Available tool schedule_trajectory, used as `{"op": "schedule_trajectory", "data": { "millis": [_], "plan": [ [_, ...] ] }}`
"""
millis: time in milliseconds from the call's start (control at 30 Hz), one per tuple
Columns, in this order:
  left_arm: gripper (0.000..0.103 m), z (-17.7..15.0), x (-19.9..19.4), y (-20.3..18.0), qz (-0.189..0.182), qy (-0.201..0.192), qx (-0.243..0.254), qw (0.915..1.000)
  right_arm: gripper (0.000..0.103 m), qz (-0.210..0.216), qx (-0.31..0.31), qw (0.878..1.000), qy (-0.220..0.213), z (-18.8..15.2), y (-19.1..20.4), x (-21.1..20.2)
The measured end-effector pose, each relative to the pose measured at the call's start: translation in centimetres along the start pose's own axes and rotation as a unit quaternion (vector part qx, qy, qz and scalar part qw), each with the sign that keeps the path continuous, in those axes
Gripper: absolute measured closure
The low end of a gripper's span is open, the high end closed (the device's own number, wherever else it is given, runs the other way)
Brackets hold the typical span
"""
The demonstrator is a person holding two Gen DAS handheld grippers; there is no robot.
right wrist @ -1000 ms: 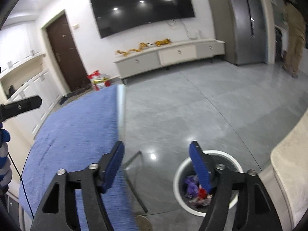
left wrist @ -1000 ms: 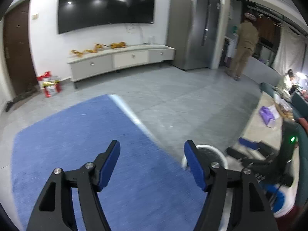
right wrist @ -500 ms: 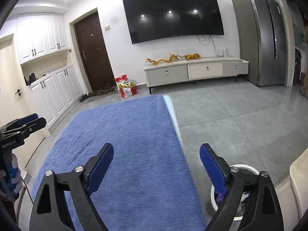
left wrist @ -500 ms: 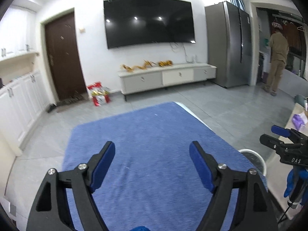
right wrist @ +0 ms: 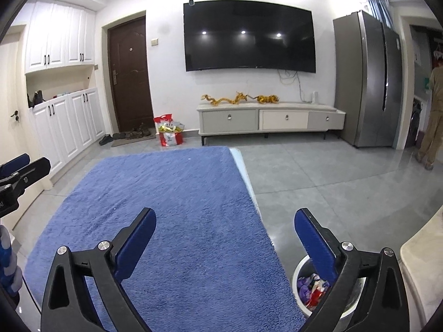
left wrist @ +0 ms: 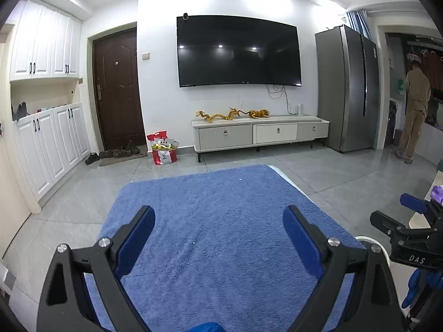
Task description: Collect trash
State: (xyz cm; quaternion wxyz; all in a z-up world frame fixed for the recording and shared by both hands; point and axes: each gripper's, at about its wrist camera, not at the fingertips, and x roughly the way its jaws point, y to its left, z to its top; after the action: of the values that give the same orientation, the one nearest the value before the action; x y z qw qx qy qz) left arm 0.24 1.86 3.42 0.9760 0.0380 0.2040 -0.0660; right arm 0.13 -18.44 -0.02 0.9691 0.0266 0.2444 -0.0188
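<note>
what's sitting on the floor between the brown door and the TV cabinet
A red and white bag, against the wall between the door and the TV cabinet; both wrist views show it.

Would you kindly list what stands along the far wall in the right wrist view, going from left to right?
White cabinets → dark door → red bag → low TV cabinet → grey refrigerator → person standing in the doorway.

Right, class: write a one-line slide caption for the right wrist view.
Open right gripper above a blue cloth, white trash bin holding wrappers at lower right.
</note>
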Motion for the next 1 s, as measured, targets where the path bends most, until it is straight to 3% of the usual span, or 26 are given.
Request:
{"op": "schedule_trajectory", "data": {
  "millis": [267,1000],
  "plan": [
    [0.009,-0.6,-0.1,-0.5,0.004,0.001,-0.002,1.0000,0.001,-0.034,-0.020,0.999,-0.016,0.3,1.2,-0.6],
    [0.009,-1.6,0.2,-1.0,0.016,0.008,-0.002,0.9998,0.001,-0.041,-0.033,0.998,-0.037,0.1,2.1,-1.7]
  ]
}}
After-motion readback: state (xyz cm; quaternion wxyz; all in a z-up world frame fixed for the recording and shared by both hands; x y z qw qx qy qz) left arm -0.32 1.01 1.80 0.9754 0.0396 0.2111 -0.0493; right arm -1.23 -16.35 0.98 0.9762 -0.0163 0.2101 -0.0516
